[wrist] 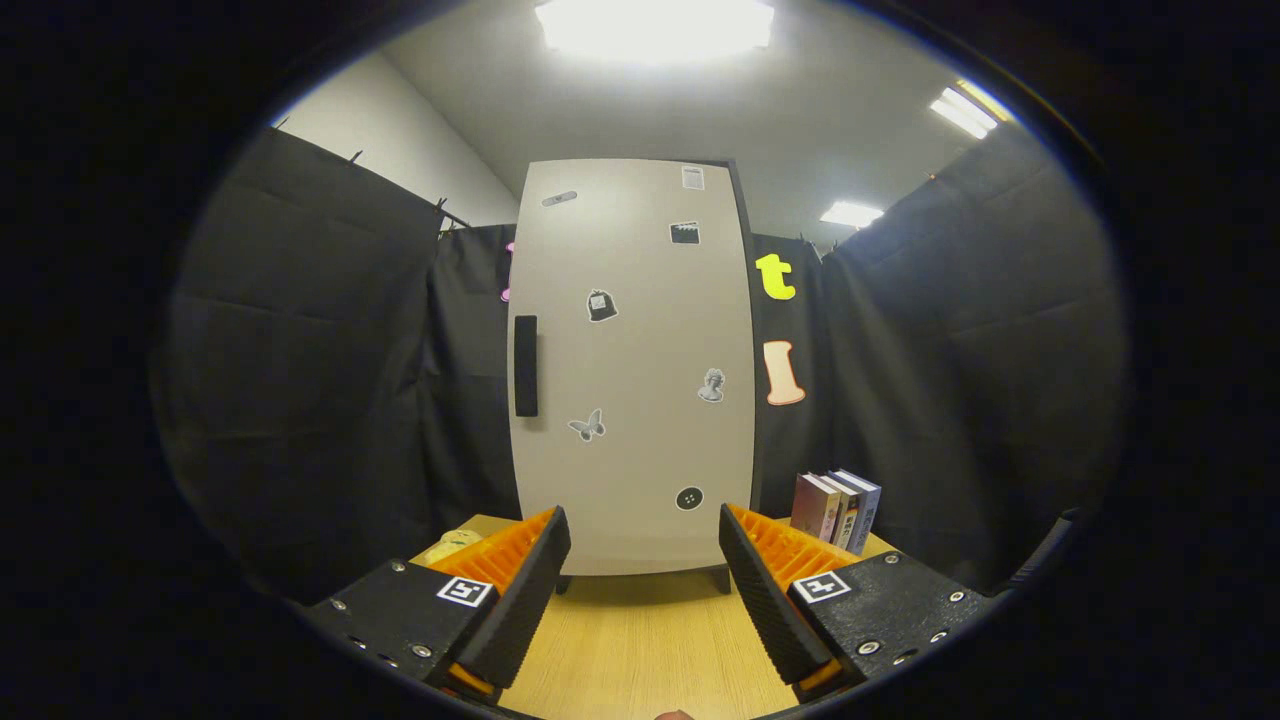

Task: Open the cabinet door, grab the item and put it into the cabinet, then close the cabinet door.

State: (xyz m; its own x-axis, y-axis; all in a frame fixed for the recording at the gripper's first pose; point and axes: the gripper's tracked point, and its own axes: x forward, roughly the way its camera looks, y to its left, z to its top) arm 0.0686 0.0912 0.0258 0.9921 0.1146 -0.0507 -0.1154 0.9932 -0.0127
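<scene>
Gripper wide apart, holds nothing, low over tabletop. Cabinet stands just ahead, middle of picture, door closed, dark handle on left. Books beside right finger.

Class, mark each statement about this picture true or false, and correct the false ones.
1. The cabinet door is shut. True.
2. The gripper holds a book. False: its fingers are open with nothing between them.
3. The handle is near the door's left edge. True.
4. The books lie flat on top of the cabinet. False: they stand upright on the table, to the right of the cabinet.
</scene>
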